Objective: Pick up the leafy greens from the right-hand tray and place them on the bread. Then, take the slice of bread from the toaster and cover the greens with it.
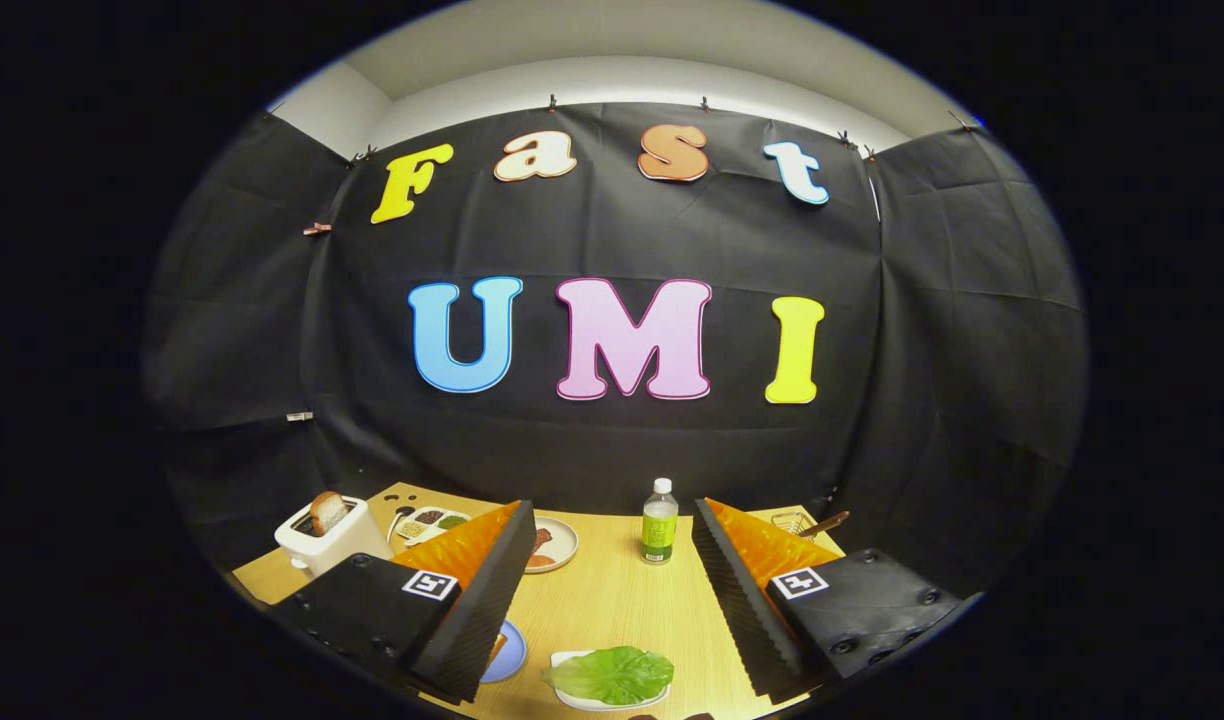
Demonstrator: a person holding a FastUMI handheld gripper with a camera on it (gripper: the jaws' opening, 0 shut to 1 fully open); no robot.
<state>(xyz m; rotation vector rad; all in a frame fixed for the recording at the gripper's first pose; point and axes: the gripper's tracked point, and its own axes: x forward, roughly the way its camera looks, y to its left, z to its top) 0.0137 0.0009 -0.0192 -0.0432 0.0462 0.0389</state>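
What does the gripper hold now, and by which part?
Nothing. The gripper is open, its fingers spread wide above the leafy greens, not touching them.

Blue plate (509,650) mostly behind left finger, round plate (557,540) partly hidden, far dishes' contents indistinct

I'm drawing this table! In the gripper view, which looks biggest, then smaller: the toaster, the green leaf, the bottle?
1. Green leaf, though it sits nearest the camera
2. Toaster, close behind, so I'm unsure of the top two
3. Bottle, smallest

The gripper is open.

Tongs (607,590) raised, level, fingers (477,610) spread wide apart, nothing between them
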